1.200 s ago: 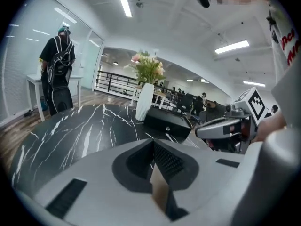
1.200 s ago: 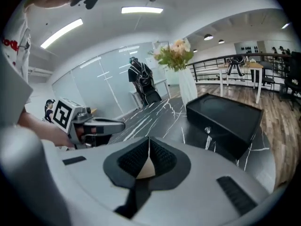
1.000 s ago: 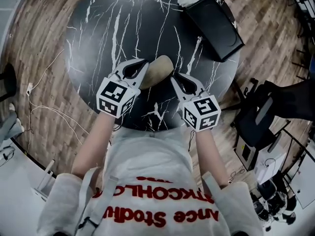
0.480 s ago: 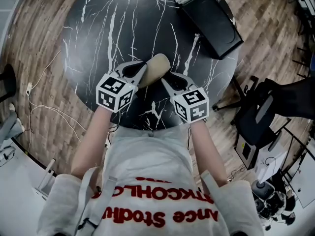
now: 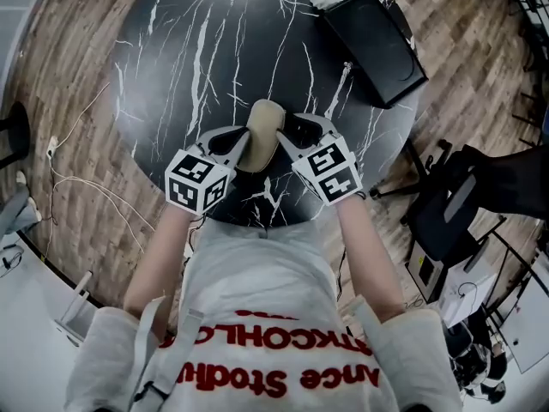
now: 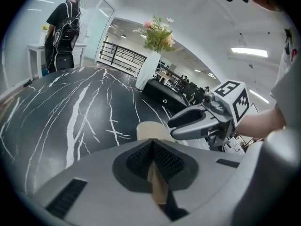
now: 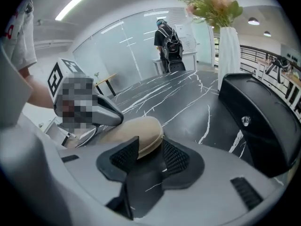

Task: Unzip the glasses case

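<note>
Head view puts your left gripper (image 5: 240, 142) at the left of the pair, low over the black marbled table (image 5: 189, 58). Its jaws are closed together at the left side of the glasses case (image 5: 262, 134). Your left gripper view shows the pads of that gripper (image 6: 153, 149) pinching a thin tan strip of the case, with the rest of the case (image 6: 149, 128) lying just beyond on the tabletop.

The case is a tan, rounded, oval shell, smooth and plain. It lies flat near the table's near edge, between your two grippers. In your right gripper view a seam line runs round its rounded end (image 7: 141, 128); you cannot tell there whether the zip is parted.

To the right, your right gripper (image 5: 292, 129) stands with its jaws wide apart. They have just been opening, and the end of the case sits between the pads (image 7: 123, 157) without being squeezed.

Farther right, a black box (image 5: 377, 45) rests at the table's edge, well apart from the case.
</note>
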